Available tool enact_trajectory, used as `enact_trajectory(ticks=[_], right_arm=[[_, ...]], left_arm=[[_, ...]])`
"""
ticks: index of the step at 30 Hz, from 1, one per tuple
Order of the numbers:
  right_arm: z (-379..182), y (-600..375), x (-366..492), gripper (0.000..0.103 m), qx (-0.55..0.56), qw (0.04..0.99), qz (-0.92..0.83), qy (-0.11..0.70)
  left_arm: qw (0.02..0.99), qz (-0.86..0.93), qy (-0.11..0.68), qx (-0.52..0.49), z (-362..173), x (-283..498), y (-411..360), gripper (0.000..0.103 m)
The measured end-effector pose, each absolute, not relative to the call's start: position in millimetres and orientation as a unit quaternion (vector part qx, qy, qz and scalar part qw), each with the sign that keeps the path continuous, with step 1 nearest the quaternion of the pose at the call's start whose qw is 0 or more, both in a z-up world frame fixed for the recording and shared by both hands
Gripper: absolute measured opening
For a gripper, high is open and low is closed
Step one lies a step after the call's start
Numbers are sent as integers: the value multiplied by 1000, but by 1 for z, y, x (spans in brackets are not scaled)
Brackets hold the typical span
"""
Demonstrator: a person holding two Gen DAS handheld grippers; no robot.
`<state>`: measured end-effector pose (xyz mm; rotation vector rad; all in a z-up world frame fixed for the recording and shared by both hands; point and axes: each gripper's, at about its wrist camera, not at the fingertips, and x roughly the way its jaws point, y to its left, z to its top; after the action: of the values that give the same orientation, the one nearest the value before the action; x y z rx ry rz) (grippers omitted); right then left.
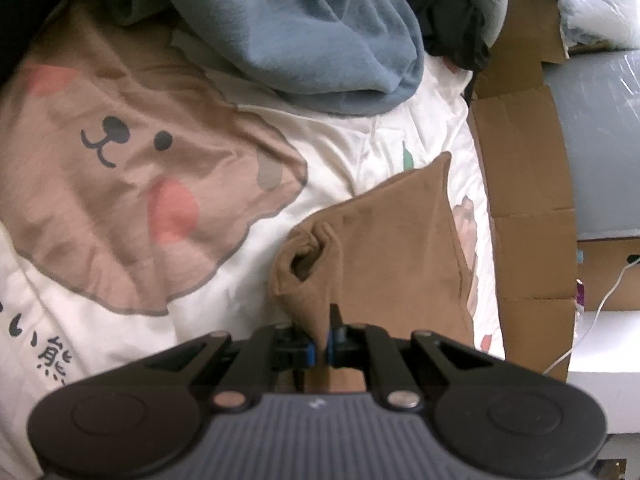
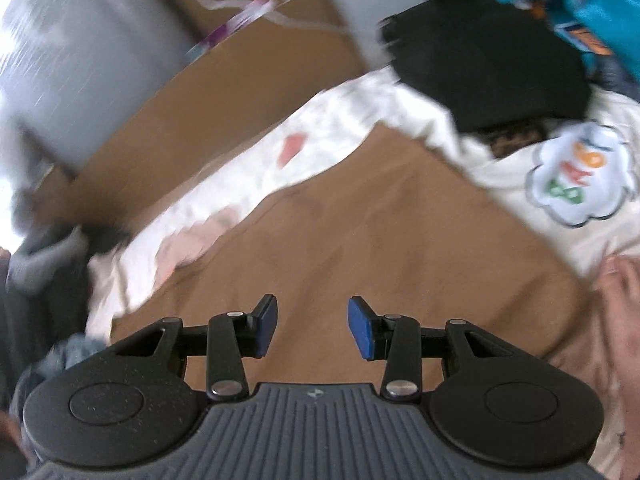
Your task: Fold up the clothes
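On the bed [image 1: 352, 148], over a white cover printed with a cartoon bear, a brown garment [image 1: 380, 248] is found partly laid out and not yet folded into a finished shape. One gathered corner of it is clamped between the fingers of the left gripper [image 1: 323, 346], which are clenched on the cloth and hold it raised off the cover, with a pucker showing just beyond the grip. The fingers of the right gripper [image 2: 312, 328] are parted and nothing is seen between them; they hang over the flat spread of the brown garment [image 2: 360, 232]. The task is judged to be at an early stage: at least one fold of this piece remains, and a heap of blue-grey clothes [image 1: 312, 28] near the head of the bed is untouched. That heap and the bear print are shown in the left wrist view only. Shown in the right wrist view alone, though much blurred, are a black folded item [image 2: 488, 64] lying on the cover beyond the brown garment, a teal cloth [image 2: 568, 4] behind it, and a bare hand [image 2: 620, 312] resting at the garment's edge. Cardboard [image 1: 524, 168] is seen beside the bed in both views.
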<state>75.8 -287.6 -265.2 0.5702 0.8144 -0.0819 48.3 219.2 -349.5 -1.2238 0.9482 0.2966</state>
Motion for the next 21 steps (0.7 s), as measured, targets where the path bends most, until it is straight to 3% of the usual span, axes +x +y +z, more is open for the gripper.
enact_trajectory(ticks=[4, 7, 13, 16, 17, 18, 21], right_arm=[[-282, -254, 75, 41, 246, 878, -2, 411], [-298, -229, 78, 31, 233, 875, 20, 424], [-318, -195, 92, 30, 212, 873, 40, 438], [-325, -188, 105, 30, 201, 872, 35, 445], [-327, -186, 109, 30, 194, 873, 33, 447], [-328, -186, 113, 30, 187, 873, 32, 449], [-334, -185, 121, 30, 163, 874, 30, 456]], left_arm=[[705, 131, 426, -552, -349, 48, 220, 6], [708, 131, 431, -544, -350, 47, 220, 6], [698, 146, 445, -542, -361, 45, 222, 9], [694, 154, 450, -541, -365, 45, 223, 25], [693, 154, 450, -542, -367, 45, 223, 37], [692, 155, 450, -542, -368, 44, 223, 42], [690, 156, 451, -545, -371, 41, 223, 42]])
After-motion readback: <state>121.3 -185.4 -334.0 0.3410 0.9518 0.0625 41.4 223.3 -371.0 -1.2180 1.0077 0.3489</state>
